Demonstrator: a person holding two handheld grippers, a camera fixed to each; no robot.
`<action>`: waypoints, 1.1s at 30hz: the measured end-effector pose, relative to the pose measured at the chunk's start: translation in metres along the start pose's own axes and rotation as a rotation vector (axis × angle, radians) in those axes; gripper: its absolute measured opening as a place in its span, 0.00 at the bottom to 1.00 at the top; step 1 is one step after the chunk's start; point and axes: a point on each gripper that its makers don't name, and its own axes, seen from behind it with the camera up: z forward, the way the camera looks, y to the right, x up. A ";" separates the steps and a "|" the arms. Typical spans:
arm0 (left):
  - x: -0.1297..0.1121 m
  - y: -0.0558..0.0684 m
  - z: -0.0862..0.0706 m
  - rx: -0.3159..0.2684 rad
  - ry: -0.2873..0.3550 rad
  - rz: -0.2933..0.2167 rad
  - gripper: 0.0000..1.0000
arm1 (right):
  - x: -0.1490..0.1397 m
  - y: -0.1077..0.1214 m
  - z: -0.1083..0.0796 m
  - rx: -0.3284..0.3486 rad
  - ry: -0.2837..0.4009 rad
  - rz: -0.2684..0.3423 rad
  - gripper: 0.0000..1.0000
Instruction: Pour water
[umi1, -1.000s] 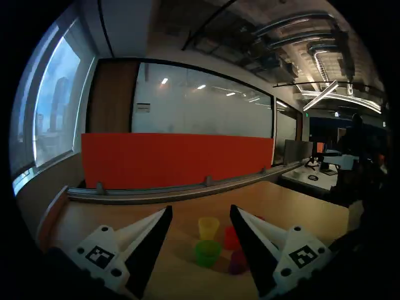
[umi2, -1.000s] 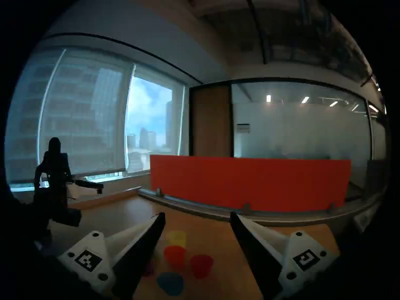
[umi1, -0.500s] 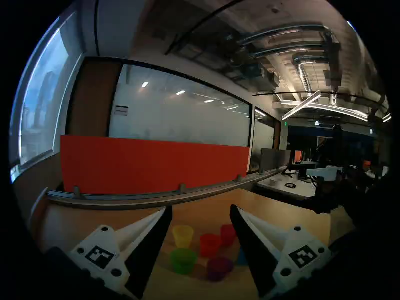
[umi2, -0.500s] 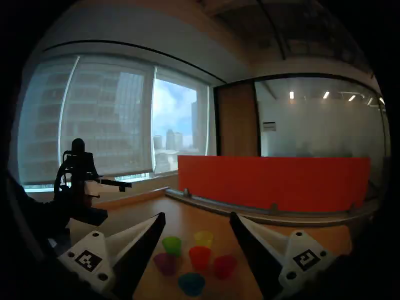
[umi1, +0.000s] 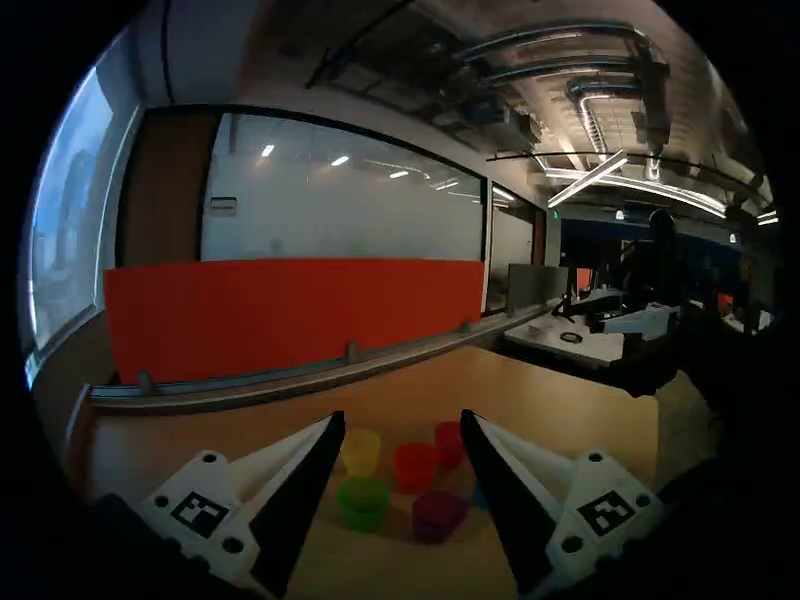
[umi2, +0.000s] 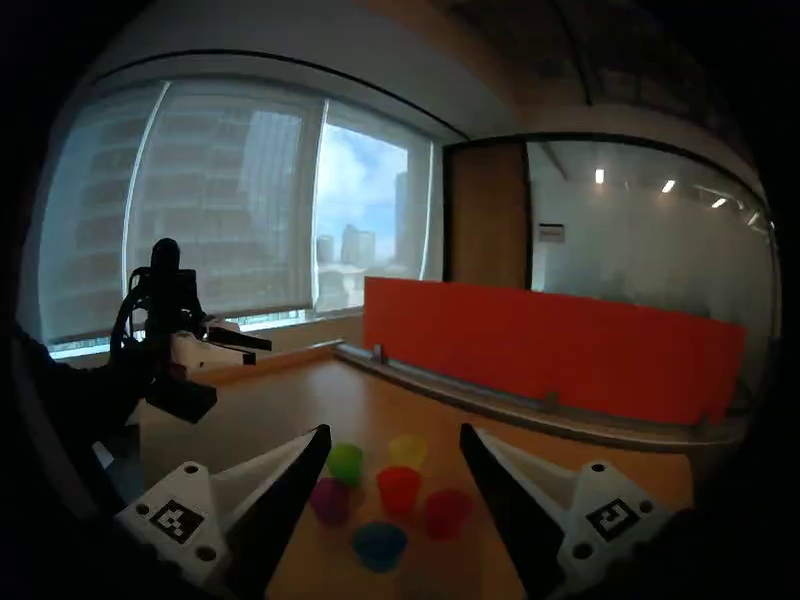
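Observation:
Several small coloured cups stand close together on the wooden table (umi1: 560, 400). In the left gripper view, between my open left gripper's (umi1: 400, 420) fingers, I see the yellow cup (umi1: 361, 452), green cup (umi1: 363, 503), orange-red cup (umi1: 415, 467), red cup (umi1: 449, 445) and purple cup (umi1: 438, 515). In the right gripper view my right gripper (umi2: 393, 432) is also open above the same group: green cup (umi2: 345, 463), yellow cup (umi2: 407, 451), orange-red cup (umi2: 398, 490), red cup (umi2: 446, 512), purple cup (umi2: 329, 500) and blue cup (umi2: 380, 545). Neither gripper holds anything.
An orange partition (umi1: 290, 310) with a metal rail runs along the table's far edge. Each view also catches the other gripper, hand-held: the right one (umi1: 640, 330) and the left one (umi2: 190, 350). Large windows (umi2: 200, 220) lie beyond the table.
The left gripper view has swung right and the right gripper view left. The cups now sit between the fingers in both views. Both grippers stay open.

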 end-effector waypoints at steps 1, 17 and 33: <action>-0.003 0.000 0.001 -0.004 -0.012 0.006 0.85 | -0.002 -0.002 0.000 0.006 -0.010 -0.004 1.00; -0.031 -0.007 0.016 -0.020 -0.108 0.060 0.85 | -0.024 -0.005 0.009 0.040 -0.108 -0.019 1.00; -0.065 -0.024 0.030 -0.027 -0.188 0.049 0.85 | -0.076 -0.001 0.018 0.057 -0.224 -0.021 1.00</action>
